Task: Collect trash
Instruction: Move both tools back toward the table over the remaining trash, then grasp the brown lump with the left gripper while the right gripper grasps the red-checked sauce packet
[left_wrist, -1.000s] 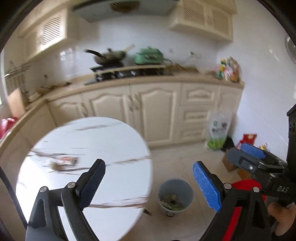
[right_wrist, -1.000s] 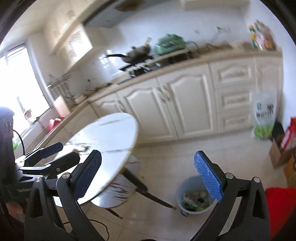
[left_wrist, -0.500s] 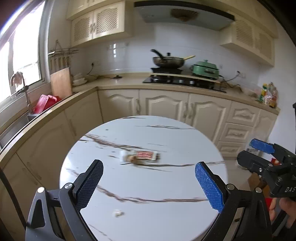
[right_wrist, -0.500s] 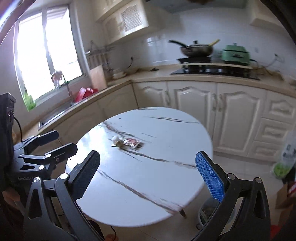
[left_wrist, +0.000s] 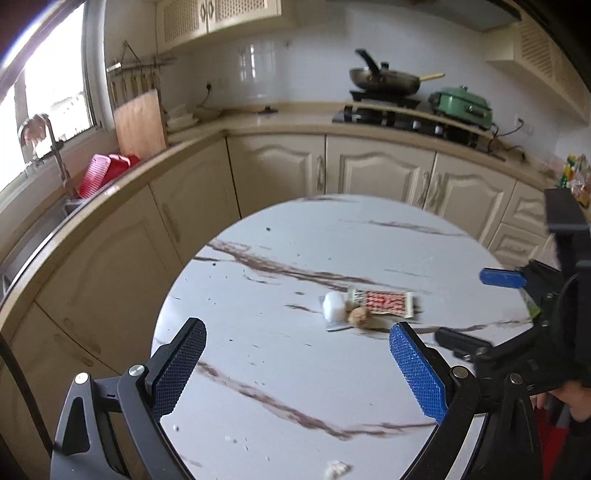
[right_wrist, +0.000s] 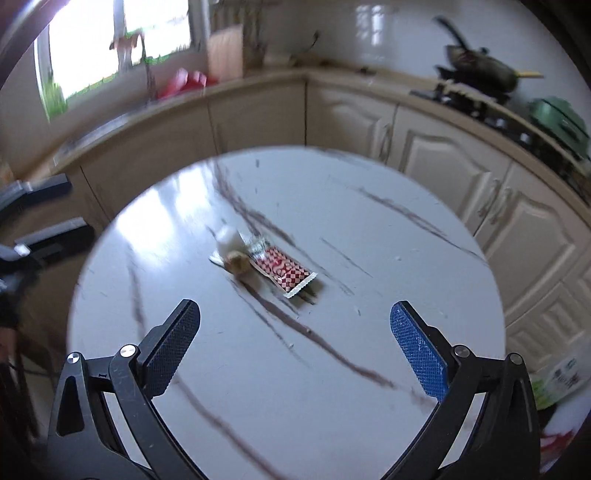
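Note:
On the round white marble table (left_wrist: 280, 369) (right_wrist: 388, 258) lies a small pile of trash: a red-and-white checked wrapper (left_wrist: 386, 302) (right_wrist: 282, 271), a white lump (left_wrist: 333, 311) (right_wrist: 229, 236) and a brown crumpled bit (left_wrist: 360, 316) (right_wrist: 238, 262). My left gripper (left_wrist: 295, 373) is open above the near part of the table, short of the pile. My right gripper (right_wrist: 295, 349) is open too, with the wrapper ahead of it. In the left wrist view the right gripper (left_wrist: 480, 306) shows at the right edge, held by a hand. A white crumb (left_wrist: 336, 469) lies near the table's front edge.
Cream cabinets and a counter curve around behind the table. On the counter stand a hob with a wok (left_wrist: 384, 83), a green pot (left_wrist: 463, 107), a wooden board (left_wrist: 139, 125) and a red rack (left_wrist: 107, 173). A sink tap (left_wrist: 48, 147) is under the window.
Both grippers have swung left from the floor and blue bin onto the table, then closer and lower toward the trash pile. Both stay open.

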